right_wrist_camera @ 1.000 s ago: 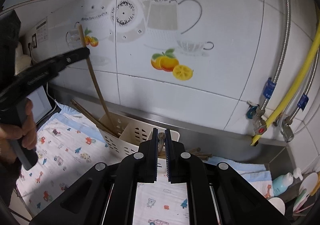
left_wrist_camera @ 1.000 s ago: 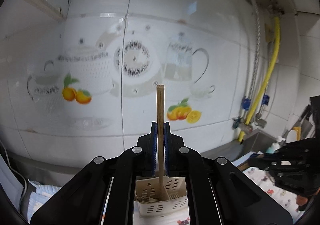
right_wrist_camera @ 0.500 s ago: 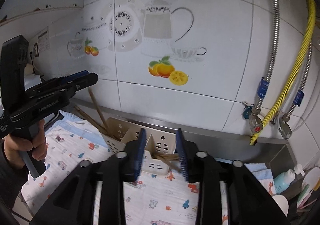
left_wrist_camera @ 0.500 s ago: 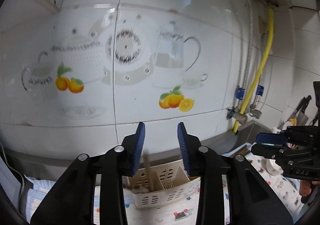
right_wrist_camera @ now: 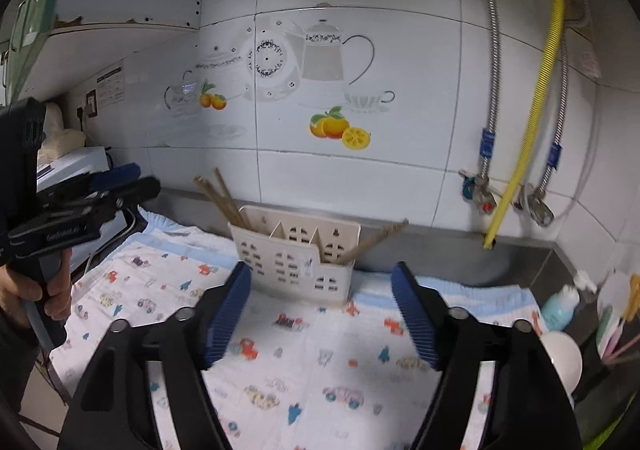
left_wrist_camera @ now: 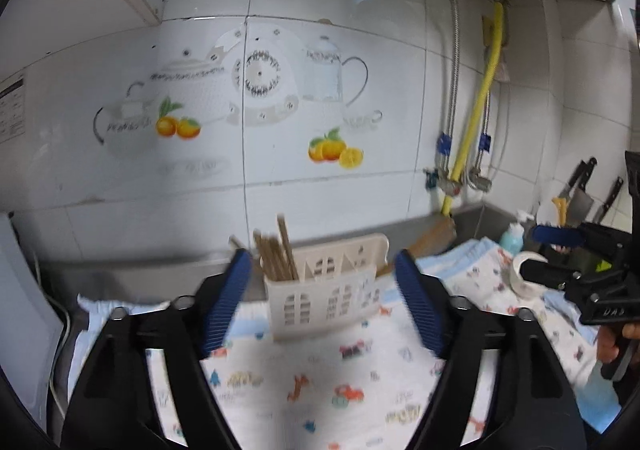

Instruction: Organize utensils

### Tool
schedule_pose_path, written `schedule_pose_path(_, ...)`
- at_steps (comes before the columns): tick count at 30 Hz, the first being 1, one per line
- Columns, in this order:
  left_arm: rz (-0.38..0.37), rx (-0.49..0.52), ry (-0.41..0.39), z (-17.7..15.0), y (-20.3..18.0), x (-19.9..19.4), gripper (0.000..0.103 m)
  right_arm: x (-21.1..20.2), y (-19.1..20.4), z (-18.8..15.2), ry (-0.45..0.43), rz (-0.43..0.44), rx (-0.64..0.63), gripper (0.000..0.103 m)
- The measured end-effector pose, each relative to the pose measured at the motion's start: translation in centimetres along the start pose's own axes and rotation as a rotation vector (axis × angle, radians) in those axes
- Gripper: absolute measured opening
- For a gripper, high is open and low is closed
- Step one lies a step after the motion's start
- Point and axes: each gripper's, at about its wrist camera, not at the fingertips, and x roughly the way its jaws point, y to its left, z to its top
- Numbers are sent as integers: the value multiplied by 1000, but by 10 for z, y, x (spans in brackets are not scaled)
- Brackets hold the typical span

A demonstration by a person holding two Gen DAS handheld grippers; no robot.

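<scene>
the left gripper (left_wrist_camera: 322, 302) has its jaws opening wide, with nothing between the blue pads. the right gripper (right_wrist_camera: 320, 310) is opening too and holds nothing. the cream utensil holder (right_wrist_camera: 294, 254) stands on a printed cloth (right_wrist_camera: 312, 362) by the tiled wall (right_wrist_camera: 360, 178). a bundle of chopsticks (left_wrist_camera: 276, 250) leans in its left compartment, 1 more chopstick (right_wrist_camera: 372, 240) slants from the right compartment.
</scene>
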Motion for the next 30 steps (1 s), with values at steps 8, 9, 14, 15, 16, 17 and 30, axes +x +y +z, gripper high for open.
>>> schedule_pose_path(8,24,9,45,-52,-4,-32,98,-18,19,-48,19,-49,-3,88)
schedule_pose_path(9,29,5,44,-55,-4,-34,98,-20,21,-55,21,-60,-1,89)
schedule_pose_path(14,22,-41,81,-78,1,-41,98,-25,29,-75,30,-80,14,92)
schedule_pose_path(15,30,-45,86,-81,2,-41,98,-26,30,-79,34,-73,24,93)
schedule_pose_path(16,43,-52,88,-86,3,-42,98,-27,31,-83,36,-73,31,93)
schedule_pose_path(17,53,-56,86,-89,4,-43,98,-27,33,-86,42,-79,32,93)
schedule_pose_path(30,93,-121,189,-123,20,-38,98,-20,45,-112,89,-60,57,94)
